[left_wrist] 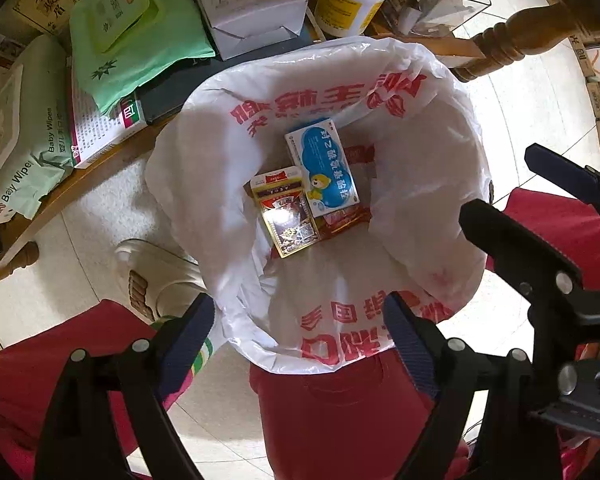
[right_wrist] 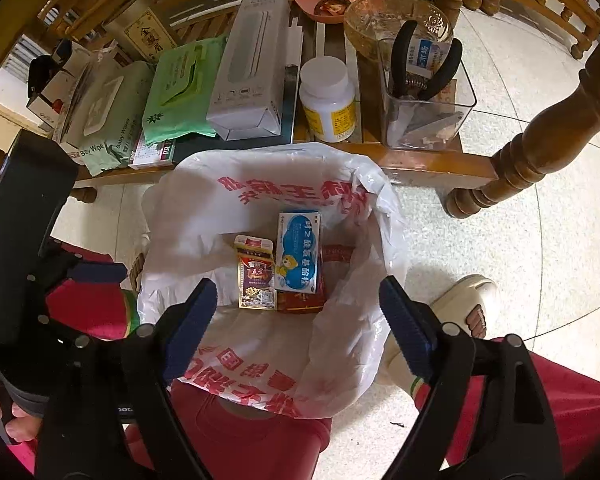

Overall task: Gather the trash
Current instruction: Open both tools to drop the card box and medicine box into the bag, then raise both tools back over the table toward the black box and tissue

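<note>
Bag [left_wrist: 412, 184], white, thin, limp, crackly: lining a bin on the floor at 6 o'clock of the surface [right_wrist: 420, 160]; best pinched at the rim. Blue box [left_wrist: 322, 168] and gold box [left_wrist: 286, 216] at bag bottom: light, stiff cardboard, long axes near 12–6. Left tongs [left_wrist: 304, 332] and right tongs [right_wrist: 296, 316]: released, empty.

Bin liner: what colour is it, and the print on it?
The bin liner is white with red printed characters, clearest in the left wrist view.
</note>
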### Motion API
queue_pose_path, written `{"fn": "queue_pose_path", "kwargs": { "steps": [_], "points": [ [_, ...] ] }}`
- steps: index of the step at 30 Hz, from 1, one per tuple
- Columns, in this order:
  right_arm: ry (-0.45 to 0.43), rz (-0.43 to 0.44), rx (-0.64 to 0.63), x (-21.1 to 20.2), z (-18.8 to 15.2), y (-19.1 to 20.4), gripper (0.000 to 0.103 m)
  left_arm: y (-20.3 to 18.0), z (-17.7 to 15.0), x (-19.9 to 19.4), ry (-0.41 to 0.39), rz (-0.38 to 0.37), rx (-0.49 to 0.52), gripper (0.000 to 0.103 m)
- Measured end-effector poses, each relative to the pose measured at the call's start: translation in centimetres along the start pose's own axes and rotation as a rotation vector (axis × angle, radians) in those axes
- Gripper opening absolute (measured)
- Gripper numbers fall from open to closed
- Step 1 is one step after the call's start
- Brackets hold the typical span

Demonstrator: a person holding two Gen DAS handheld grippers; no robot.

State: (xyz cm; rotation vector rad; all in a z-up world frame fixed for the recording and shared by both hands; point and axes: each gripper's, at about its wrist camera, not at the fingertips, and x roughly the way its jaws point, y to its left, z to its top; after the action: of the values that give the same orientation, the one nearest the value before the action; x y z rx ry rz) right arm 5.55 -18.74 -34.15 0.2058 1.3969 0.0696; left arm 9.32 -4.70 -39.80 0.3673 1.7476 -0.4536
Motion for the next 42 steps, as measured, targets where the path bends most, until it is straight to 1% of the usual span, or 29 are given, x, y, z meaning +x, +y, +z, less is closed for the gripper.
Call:
{"fn": "queue_pose_path", "kwargs": {
  "steps": [10, 19, 25, 28, 30, 31, 33, 34, 36, 38, 40, 42],
  "points": [
    [0.001, 0.004, 0.0, 0.0, 0.0, 0.1, 0.081, -0.4, -0.2, -0.4, -0.005, 0.008, 0.011, 0.084],
    [-0.004, 0.013, -0.009, -0.2, -0.2, 0.5, 0.081, -0.5, -0.6, -0.7, -0.005, 0.02, 0.019, 0.086],
    [-0.006, 0.025, -0.02, -1.0, -0.7, 0.9, 0.081, -0.6, -1.9, -1.7, -0.01, 0.021, 0.023, 0.086],
    [-0.02, 0.045, -0.001, -2.4, -1.1, 0.7, 0.081, -0.5, -3.0, -3.1, -0.033, 0.034, 0.022, 0.086],
    [-0.039, 0.066, 0.014, -3.8, -1.4, 0.5, 0.081, -0.3, -4.1, -4.7, -0.058, 0.036, 0.02, 0.086],
    [-0.055, 0.073, 0.02, -4.7, -1.6, 0.4, 0.081, -0.1, -4.9, -5.9, -0.075, 0.021, 0.012, 0.086],
    [-0.111, 0.079, 0.032, -7.4, -1.8, 0.2, 0.081, 0.3, -6.3, -7.9, -0.103, 0.007, 0.003, 0.086],
    [-0.148, 0.082, 0.037, -8.8, -1.9, 0.2, 0.081, 0.4, -7.1, -9.2, -0.123, 0.023, 0.006, 0.086],
    [-0.231, 0.091, 0.018, -12.6, -2.1, 0.3, 0.082, 0.4, -8.4, -11.9, -0.165, 0.058, 0.018, 0.086],
    [-0.307, 0.078, -0.024, -16.7, -1.9, 0.7, 0.087, 0.5, -9.3, -14.6, -0.194, 0.08, 0.034, 0.086],
    [-0.369, 0.071, -0.062, -20.2, -1.3, 1.0, 0.093, 0.4, -9.7, -17.6, -0.23, 0.091, 0.048, 0.086],
    [-0.431, 0.072, -0.104, -24.4, -0.2, 1.3, 0.093, 0.2, -9.7, -21.4, -0.273, 0.111, 0.076, 0.087]
  ]
}}
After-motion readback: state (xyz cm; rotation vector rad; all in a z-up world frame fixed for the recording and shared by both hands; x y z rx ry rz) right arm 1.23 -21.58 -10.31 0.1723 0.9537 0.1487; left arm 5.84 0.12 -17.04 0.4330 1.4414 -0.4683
